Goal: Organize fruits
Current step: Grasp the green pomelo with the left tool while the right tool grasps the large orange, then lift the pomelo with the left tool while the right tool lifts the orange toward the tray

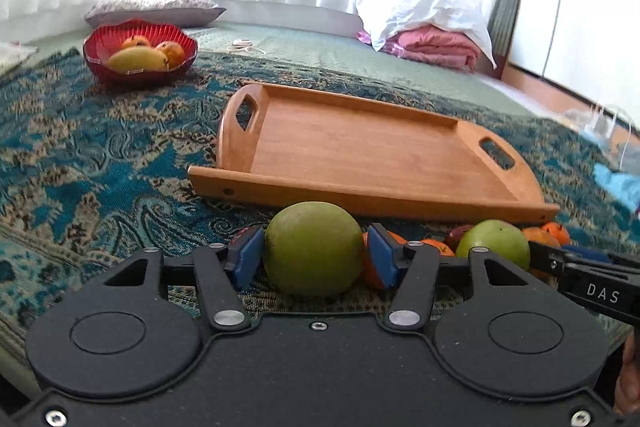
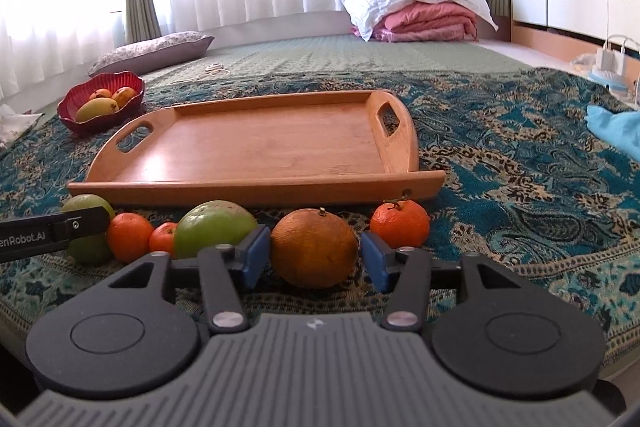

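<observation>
The left gripper (image 1: 314, 257) hugs a green fruit (image 1: 314, 253) at the bottom middle, both pads touching. The right gripper (image 2: 314, 253) sits around an orange (image 2: 314, 249); 1 pad shows a small gap. Squeeze softly, lift straight, then go to the wooden tray (image 1: 360, 147).

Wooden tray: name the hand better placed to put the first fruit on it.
Probably left. The left tool has its pads against the green mango; the right tool shows a gap beside its orange. Tray just ahead.
</observation>
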`<state>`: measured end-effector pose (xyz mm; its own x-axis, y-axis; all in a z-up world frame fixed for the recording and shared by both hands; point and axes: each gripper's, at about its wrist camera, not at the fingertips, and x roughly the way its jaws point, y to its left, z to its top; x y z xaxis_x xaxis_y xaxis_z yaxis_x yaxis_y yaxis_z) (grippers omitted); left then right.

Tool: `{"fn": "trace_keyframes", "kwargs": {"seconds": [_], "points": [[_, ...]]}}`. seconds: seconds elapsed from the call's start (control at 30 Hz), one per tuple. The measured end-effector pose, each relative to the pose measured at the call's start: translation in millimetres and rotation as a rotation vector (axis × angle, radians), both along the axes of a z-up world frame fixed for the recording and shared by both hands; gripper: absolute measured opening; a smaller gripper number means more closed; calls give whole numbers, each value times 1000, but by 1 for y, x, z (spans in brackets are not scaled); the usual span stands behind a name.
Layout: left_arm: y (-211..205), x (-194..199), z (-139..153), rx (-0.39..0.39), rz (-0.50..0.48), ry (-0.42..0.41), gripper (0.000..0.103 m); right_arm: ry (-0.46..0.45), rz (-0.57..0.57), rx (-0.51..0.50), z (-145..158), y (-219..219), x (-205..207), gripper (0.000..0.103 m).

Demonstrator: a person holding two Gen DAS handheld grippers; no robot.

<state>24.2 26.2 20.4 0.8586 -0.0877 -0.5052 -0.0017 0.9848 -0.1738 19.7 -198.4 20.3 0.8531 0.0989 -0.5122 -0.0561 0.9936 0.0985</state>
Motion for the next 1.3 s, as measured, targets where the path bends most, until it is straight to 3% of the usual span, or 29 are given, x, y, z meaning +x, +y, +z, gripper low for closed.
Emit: {"fn": "trace_keyframes", "kwargs": {"seconds": [0.13,0.23,0.27,0.77,1.0,1.3], "points": [[5,7,0,-30,2,8,55,27,-3,31,-2,-5,10,71],[4,7,2,-17,-1,8,53,37,-8,62,-4,-7,14,55],[3,6,3,-14,-3,10,53,39,-17,70,-4,-6,13,54],[-12,-11,18,70,-23,-43,49,-67,-73,57,16,-6,-2,53],[-11,-21,13,75,-15,-14,49,-70,-65,37,15,-4,-14,53],[-13,-36,8,110,-33,-37,50,-36,-65,12,4,-3,-24,54]]}}
